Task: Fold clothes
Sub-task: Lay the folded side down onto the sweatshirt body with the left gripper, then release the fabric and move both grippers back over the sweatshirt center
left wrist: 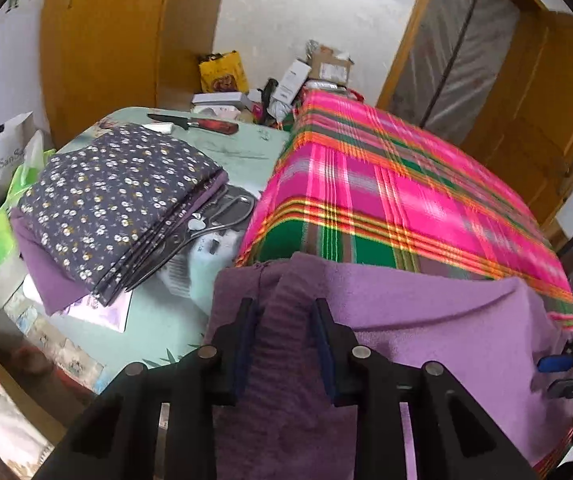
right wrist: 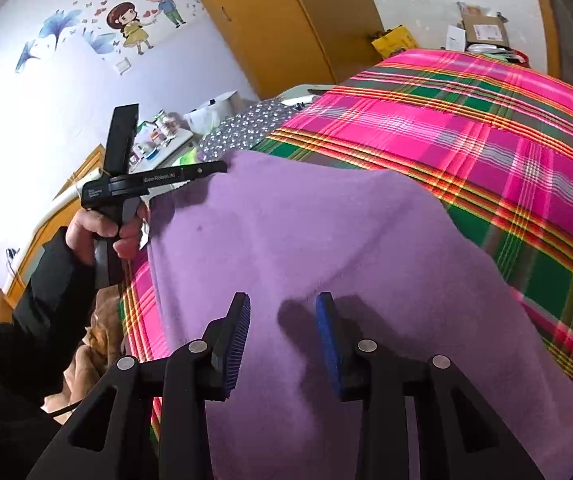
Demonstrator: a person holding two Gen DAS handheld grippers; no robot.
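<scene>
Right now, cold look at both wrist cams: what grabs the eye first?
The pink-and-green plaid blanket covering the bed dominates both views. A lilac garment lies on its near edge, its ribbed part between the left gripper's fingers. Left of the bed, a folded floral cloth rests on a table.

left tool (left wrist: 284, 320) gripping purple garment (left wrist: 426, 320)

We see a lilac purple garment (right wrist: 286, 248) spread over a plaid cloth (left wrist: 386, 192) of hot pink, green, orange and yellow stripes. We spot a folded navy fabric (left wrist: 114, 196) sprinkled with tiny white and yellow flowers, lying on a plain purple piece (left wrist: 42, 276). Our gripper pads (right wrist: 328, 340) are blue on black frames. The table cover (left wrist: 246, 152) beneath is pale mint green.
</scene>
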